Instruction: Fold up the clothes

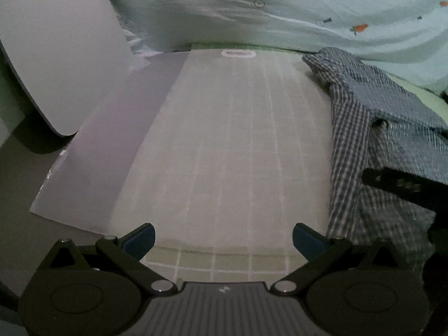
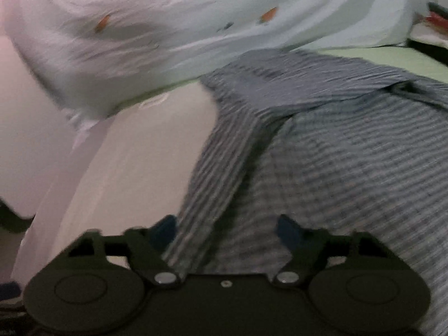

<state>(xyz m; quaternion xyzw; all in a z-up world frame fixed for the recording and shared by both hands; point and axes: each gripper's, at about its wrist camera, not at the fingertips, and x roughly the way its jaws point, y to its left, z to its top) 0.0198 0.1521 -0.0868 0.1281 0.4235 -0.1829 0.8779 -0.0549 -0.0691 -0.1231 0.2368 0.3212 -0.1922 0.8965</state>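
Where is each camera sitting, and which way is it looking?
Left wrist: sits on the left gripper, jaws open, looking along its fingers over the gridded mat; the checked shirt lies at the right edge, a dark part of the other gripper over it.
Right wrist: sits on the right gripper, jaws open, looking blurrily down over the checked shirt.
Both show the shirt, the mat and the pale carrot-print cloth behind.

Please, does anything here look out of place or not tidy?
Yes. The blue checked shirt lies crumpled in a heap on the right side of the gridded mat, partly off its edge, not spread flat for folding. Both tongs, left and right, are open and hold nothing.
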